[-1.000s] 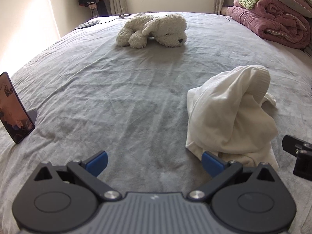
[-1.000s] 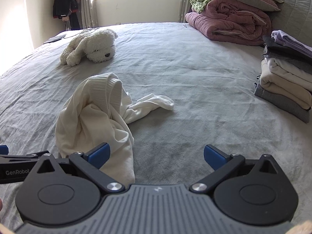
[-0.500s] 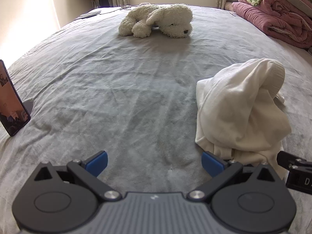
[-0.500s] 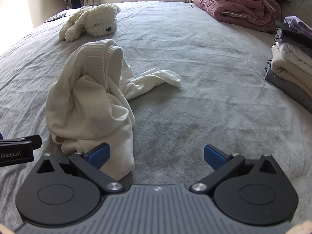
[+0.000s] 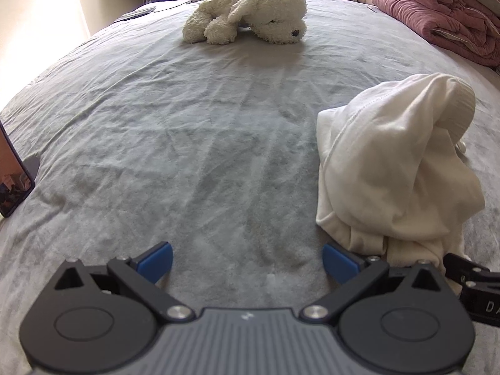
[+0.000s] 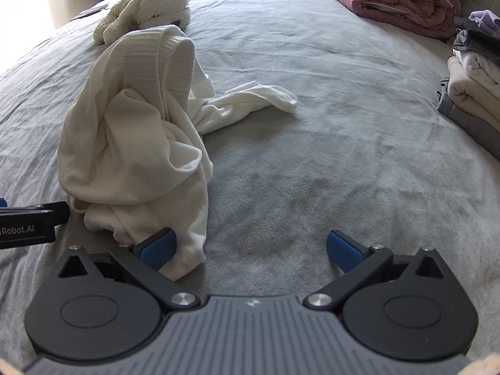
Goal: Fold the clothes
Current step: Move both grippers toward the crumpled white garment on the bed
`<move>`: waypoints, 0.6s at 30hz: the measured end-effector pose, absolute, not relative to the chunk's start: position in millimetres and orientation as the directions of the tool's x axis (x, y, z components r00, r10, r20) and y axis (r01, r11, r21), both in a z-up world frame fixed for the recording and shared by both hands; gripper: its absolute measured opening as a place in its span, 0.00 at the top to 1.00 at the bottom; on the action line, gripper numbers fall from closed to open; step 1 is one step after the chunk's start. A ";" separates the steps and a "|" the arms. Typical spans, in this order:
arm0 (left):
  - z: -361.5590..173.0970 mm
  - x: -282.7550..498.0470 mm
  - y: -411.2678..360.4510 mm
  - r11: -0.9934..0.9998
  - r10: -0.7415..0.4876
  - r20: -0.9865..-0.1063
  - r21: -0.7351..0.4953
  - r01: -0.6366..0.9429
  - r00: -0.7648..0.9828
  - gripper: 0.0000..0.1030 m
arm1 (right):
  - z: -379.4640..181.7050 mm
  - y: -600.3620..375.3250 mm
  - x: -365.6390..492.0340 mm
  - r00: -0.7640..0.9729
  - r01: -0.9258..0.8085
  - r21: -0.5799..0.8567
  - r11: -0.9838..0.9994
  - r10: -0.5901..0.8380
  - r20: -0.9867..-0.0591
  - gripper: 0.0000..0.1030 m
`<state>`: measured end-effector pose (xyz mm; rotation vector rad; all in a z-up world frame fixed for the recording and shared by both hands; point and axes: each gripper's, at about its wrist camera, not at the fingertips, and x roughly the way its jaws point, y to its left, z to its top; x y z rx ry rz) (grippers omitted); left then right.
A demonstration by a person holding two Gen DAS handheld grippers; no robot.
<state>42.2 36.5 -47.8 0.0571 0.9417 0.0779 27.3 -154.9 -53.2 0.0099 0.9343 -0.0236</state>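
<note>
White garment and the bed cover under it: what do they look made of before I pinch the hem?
White garment: soft matte knit, probably cotton jersey; a ribbed band at the top and limp, heavy folds point that way. Bed cover: grey, short-napped, velvety or brushed fabric, judging by its fine creases and shading streaks. The exact fibre of either cannot be told.
</note>
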 end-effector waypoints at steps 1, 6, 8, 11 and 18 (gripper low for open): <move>-48.5 42.4 36.0 0.995 0.093 -0.806 0.086 -0.041 0.585 0.00 | -53.2 -154.8 28.6 0.589 0.017 -0.003 1.000 -0.012 -0.808 0.00; -51.3 42.2 34.7 0.995 0.099 -0.804 0.098 -0.034 0.587 0.00 | -53.2 -151.9 29.6 0.578 0.016 -0.013 1.000 -0.020 -0.816 0.00; -52.7 41.2 34.6 0.994 0.099 -0.798 0.102 -0.029 0.594 0.00 | -53.2 -151.7 30.6 0.579 0.019 -0.014 1.000 -0.023 -0.815 0.00; -54.2 39.6 34.5 0.994 0.097 -0.790 0.103 -0.026 0.605 0.00 | -52.2 -151.7 30.2 0.581 0.017 -0.017 1.000 -0.024 -0.814 0.00; -54.1 38.4 36.7 0.996 0.084 -0.780 0.090 -0.021 0.620 0.00 | -49.1 -152.0 29.0 0.586 0.008 -0.028 1.000 -0.027 -0.810 0.00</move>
